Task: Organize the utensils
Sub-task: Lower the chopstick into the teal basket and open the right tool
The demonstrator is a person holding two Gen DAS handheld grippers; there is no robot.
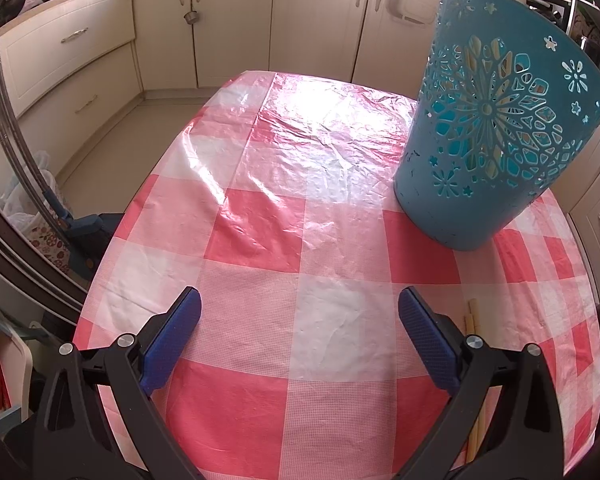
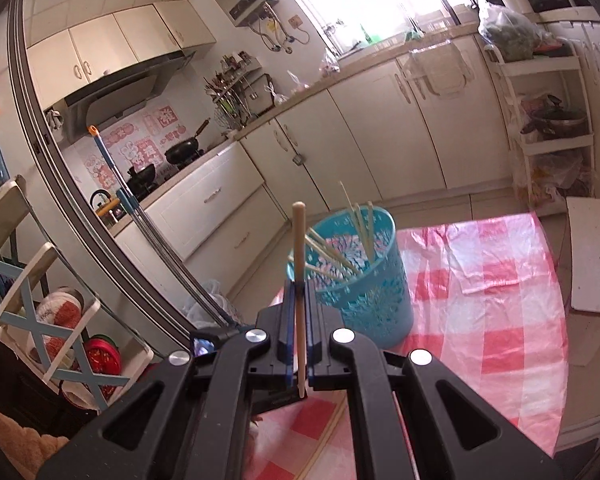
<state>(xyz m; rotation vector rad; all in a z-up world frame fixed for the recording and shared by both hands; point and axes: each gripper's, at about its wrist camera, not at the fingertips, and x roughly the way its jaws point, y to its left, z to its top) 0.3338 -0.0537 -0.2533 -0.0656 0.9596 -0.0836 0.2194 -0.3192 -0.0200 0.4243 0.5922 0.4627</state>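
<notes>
The right gripper (image 2: 299, 292) is clenched on one chopstick (image 2: 299, 240), which stands nearly upright between its blue pads, the thick end sticking up above the gripper and the thin end showing below. Beyond it stands the teal basket (image 2: 364, 292) on the red-and-white checked surface (image 2: 500, 280), with several chopsticks (image 2: 340, 256) leaning inside and poking past its rim. More chopsticks (image 2: 328, 436) lie flat on the surface under the right gripper. The left gripper (image 1: 300, 308) hangs above the checked surface with its jaws released and wide apart, nothing between them. In the left wrist view the basket (image 1: 500, 140) stands upright ahead to the right, and two chopsticks (image 1: 473, 320) lie beside the gripper's right finger.
</notes>
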